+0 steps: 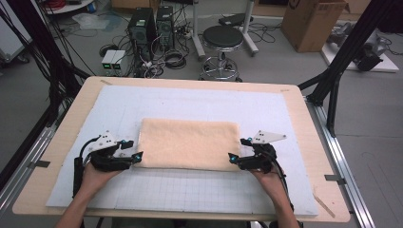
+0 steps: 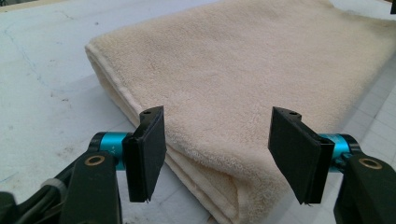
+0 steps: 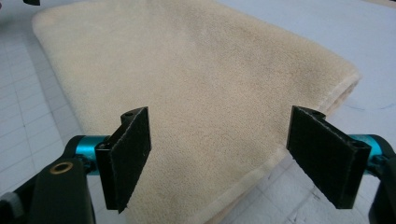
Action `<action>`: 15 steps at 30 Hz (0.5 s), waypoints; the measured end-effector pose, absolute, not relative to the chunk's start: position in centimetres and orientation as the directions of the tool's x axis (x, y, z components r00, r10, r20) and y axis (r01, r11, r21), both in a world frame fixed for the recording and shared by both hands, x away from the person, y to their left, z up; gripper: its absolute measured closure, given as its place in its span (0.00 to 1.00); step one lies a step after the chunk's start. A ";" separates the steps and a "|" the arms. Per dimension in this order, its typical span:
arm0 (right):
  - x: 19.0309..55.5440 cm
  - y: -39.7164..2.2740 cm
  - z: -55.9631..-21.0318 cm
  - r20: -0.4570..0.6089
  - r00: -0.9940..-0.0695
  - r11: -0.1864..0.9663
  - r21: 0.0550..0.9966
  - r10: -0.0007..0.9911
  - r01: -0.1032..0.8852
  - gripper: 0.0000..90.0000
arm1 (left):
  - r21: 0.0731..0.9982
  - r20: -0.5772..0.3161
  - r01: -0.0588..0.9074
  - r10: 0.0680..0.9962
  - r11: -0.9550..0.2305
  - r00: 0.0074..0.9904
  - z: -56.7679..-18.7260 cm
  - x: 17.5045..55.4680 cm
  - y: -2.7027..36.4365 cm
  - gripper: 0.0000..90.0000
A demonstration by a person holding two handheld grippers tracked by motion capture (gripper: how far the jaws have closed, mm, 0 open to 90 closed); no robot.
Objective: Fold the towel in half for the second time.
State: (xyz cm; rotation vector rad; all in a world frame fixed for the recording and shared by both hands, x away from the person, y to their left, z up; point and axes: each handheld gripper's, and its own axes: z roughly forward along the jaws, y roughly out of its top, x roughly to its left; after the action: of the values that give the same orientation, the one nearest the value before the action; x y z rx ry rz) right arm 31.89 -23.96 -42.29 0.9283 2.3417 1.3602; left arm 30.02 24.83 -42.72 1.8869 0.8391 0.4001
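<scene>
A cream towel (image 1: 189,143) lies folded flat in the middle of the white grid mat (image 1: 190,190). My left gripper (image 1: 138,156) sits at the towel's near left corner, open. In the left gripper view that folded corner (image 2: 224,172) lies between and below the spread pads (image 2: 147,154), untouched. My right gripper (image 1: 233,158) is at the near right corner, also open. The right gripper view has the towel's edge (image 3: 243,182) between its wide pads (image 3: 126,158), with no pad pressing on it.
The mat covers a wooden table (image 1: 304,114) with bare wood margins at the sides. Beyond the far edge stand a black stool (image 1: 222,40), computer towers (image 1: 142,28), cables and a cardboard box (image 1: 311,21). Black frame posts (image 1: 340,61) flank the table.
</scene>
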 end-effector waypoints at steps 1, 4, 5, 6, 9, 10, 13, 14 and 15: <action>31.8 -24.0 -42.3 0.074 -0.754 0.350 0.853 0.653 0.387 0.23 | 0.888 -0.085 0.375 0.705 -0.267 0.704 -42.7 30.0 24.9 0.41; 31.7 -24.2 -42.2 0.076 -0.749 0.344 0.854 0.658 0.389 0.22 | 0.891 -0.093 0.376 0.706 -0.256 0.702 -42.6 29.8 25.0 0.40; 31.6 -24.3 -42.2 0.076 -0.747 0.343 0.855 0.660 0.390 0.22 | 0.892 -0.091 0.374 0.708 -0.255 0.700 -42.6 29.7 25.1 0.40; 31.5 -24.4 -42.2 0.075 -0.747 0.343 0.854 0.661 0.390 0.22 | 0.892 -0.092 0.374 0.708 -0.254 0.700 -42.5 29.6 25.1 0.40; 31.3 -24.6 -42.1 0.078 -0.742 0.336 0.856 0.666 0.392 0.22 | 0.894 -0.095 0.374 0.711 -0.247 0.697 -42.4 29.4 25.4 0.39; 31.2 -24.6 -42.1 0.079 -0.744 0.334 0.859 0.663 0.388 0.21 | 0.893 -0.096 0.376 0.713 -0.246 0.695 -42.3 29.3 25.4 0.39; 31.0 -24.8 -41.9 0.087 -0.743 0.321 0.864 0.663 0.388 0.21 | 0.895 -0.100 0.377 0.716 -0.239 0.691 -42.2 29.1 25.6 0.36; 30.9 -24.8 -41.9 0.084 -0.742 0.321 0.865 0.665 0.386 0.21 | 0.896 -0.103 0.377 0.717 -0.234 0.690 -42.2 29.0 25.7 0.36; 30.8 -24.8 -41.9 0.080 -0.744 0.323 0.866 0.663 0.381 0.21 | 0.897 -0.100 0.375 0.716 -0.236 0.691 -42.2 28.9 25.8 0.36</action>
State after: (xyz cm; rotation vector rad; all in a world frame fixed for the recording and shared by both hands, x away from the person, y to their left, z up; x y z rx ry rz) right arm 30.83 -24.81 -41.88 0.9392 2.3031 1.3872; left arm 28.92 25.79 -42.18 1.8522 0.8571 0.4072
